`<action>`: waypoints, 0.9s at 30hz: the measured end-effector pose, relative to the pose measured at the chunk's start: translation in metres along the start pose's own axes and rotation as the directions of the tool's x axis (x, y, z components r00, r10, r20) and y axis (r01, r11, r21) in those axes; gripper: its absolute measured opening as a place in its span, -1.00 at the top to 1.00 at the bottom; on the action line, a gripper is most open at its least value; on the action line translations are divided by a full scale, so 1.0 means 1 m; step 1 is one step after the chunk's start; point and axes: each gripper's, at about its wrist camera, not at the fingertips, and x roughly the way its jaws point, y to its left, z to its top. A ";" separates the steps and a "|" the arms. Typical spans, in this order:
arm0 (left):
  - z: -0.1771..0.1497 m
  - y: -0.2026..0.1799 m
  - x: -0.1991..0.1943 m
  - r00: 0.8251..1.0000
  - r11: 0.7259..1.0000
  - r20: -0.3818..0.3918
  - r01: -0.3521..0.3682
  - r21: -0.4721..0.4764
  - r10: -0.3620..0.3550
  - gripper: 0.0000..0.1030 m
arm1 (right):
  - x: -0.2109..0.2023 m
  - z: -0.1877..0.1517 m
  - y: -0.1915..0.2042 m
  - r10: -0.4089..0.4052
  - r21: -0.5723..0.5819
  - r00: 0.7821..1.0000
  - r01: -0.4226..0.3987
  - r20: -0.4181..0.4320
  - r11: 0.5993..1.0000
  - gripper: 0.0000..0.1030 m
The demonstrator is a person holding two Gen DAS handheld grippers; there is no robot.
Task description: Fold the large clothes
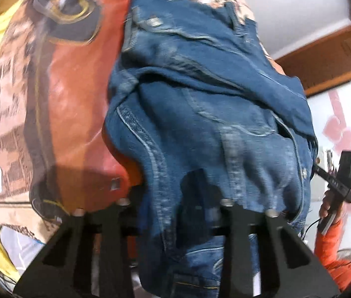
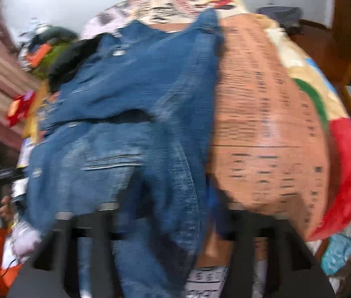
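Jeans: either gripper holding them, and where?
Both. Left gripper and right gripper each pinch a bunched fold of the jeans at the near end.

Denim jacket heaped ahead — bedspread clear.

Black left gripper with silver screw heads, black right gripper, orange sleeve

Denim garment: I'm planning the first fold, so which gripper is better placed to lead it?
Left, probably: the denim garment fills the gap of the left gripper; the right gripper catches mainly its edge, with bedspread showing alongside.
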 end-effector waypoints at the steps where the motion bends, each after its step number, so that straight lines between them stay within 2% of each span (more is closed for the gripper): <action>1: 0.002 -0.007 -0.001 1.000 1.000 0.010 -0.011 0.024 0.010 0.78 | -0.002 0.001 0.007 -0.016 -0.031 1.000 0.016 0.009 0.999 0.71; 3: 0.009 -0.021 -0.010 0.999 0.998 0.040 -0.025 0.065 0.022 0.84 | -0.008 0.003 0.022 -0.029 -0.091 0.999 0.032 0.034 0.995 0.77; 7: 0.031 -0.038 -0.038 0.992 0.997 0.120 0.018 0.078 -0.027 0.85 | -0.028 0.019 0.040 -0.015 -0.155 0.994 0.032 0.111 0.987 0.79; 12: 0.059 -0.049 -0.073 0.970 0.994 0.230 0.062 0.088 -0.080 0.86 | -0.049 0.050 0.042 0.011 -0.160 0.979 0.022 0.203 0.987 0.81; 15: 0.071 -0.047 -0.086 0.952 0.996 0.303 0.015 0.087 -0.041 0.86 | -0.050 0.066 0.036 -0.005 -0.140 0.967 0.041 0.253 0.989 0.81; 18: 0.084 -0.035 -0.081 0.936 0.995 0.348 -0.080 0.065 0.052 0.86 | -0.037 0.075 0.030 -0.067 -0.127 0.961 0.104 0.267 0.987 0.82; 21: 0.089 -0.017 -0.057 0.937 0.992 0.330 -0.125 0.016 0.113 0.86 | -0.012 0.083 0.011 -0.097 -0.081 0.968 0.118 0.230 0.990 0.82; 23: 0.089 -0.002 -0.036 0.943 0.985 0.290 -0.170 -0.008 0.165 0.86 | 0.003 0.084 0.002 -0.106 -0.065 0.974 0.121 0.198 0.991 0.82; 27: 0.087 0.009 0.002 0.954 0.972 0.196 -0.233 0.000 0.229 0.86 | 0.002 0.080 -0.005 -0.088 -0.040 0.970 0.099 0.225 0.994 0.82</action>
